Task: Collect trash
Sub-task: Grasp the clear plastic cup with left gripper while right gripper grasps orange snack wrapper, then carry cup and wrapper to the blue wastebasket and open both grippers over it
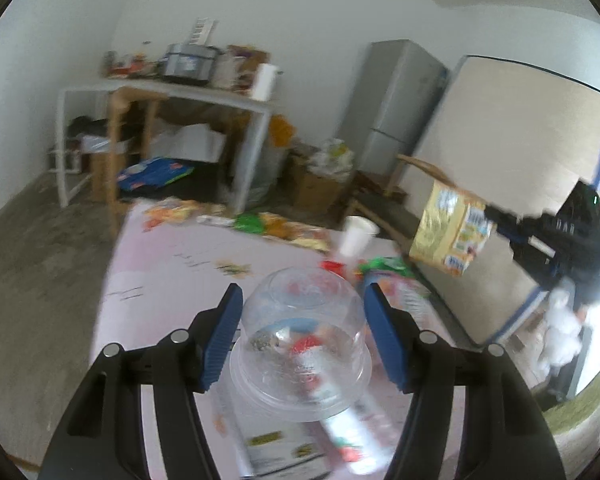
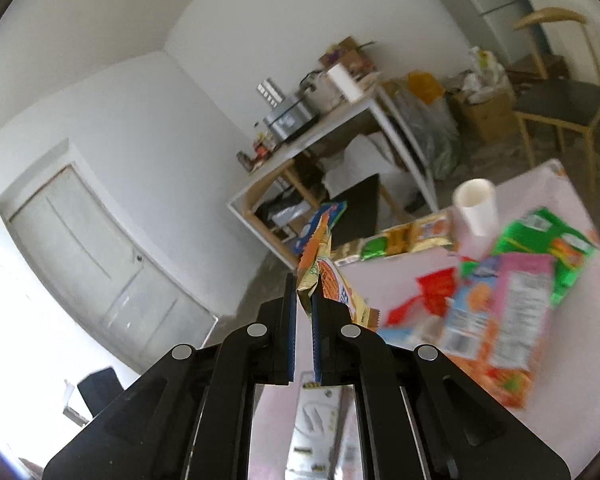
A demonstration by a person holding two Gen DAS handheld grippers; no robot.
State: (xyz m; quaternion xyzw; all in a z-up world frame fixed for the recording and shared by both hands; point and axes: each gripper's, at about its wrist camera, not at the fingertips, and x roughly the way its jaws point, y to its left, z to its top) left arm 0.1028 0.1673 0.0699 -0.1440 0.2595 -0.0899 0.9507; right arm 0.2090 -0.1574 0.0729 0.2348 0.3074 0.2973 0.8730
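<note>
Left wrist view, jaws: the left gripper (image 1: 300,334) stands wide around a clear plastic dome container (image 1: 302,344), its blue pads at the container's sides; whether they press on it cannot be told.
Under the container: a red-and-white tube-shaped wrapper (image 1: 342,428) lies on the pink worktop (image 1: 160,280), showing blurred through the clear plastic.
Further out on the worktop: a white paper cup (image 1: 356,234) stands upright, with green and red wrappers (image 1: 384,266) just beside it and a row of snack packets (image 1: 284,230) along the far edge.
Right wrist view, jaws: the right gripper (image 2: 304,292) is closed narrow on a gold-and-orange snack wrapper (image 2: 320,268), which sticks up from the pads.
Same wrapper, left view: it hangs in the air off the worktop's right edge (image 1: 450,230), clear of the surface.
Right of the jaws: a pink-and-orange carton (image 2: 496,316) and a green packet (image 2: 548,248) lie on the worktop, the paper cup (image 2: 476,206) behind them.
Room: a cluttered side table (image 2: 340,120), a wooden chair (image 2: 560,100), a grey refrigerator (image 1: 392,100).
</note>
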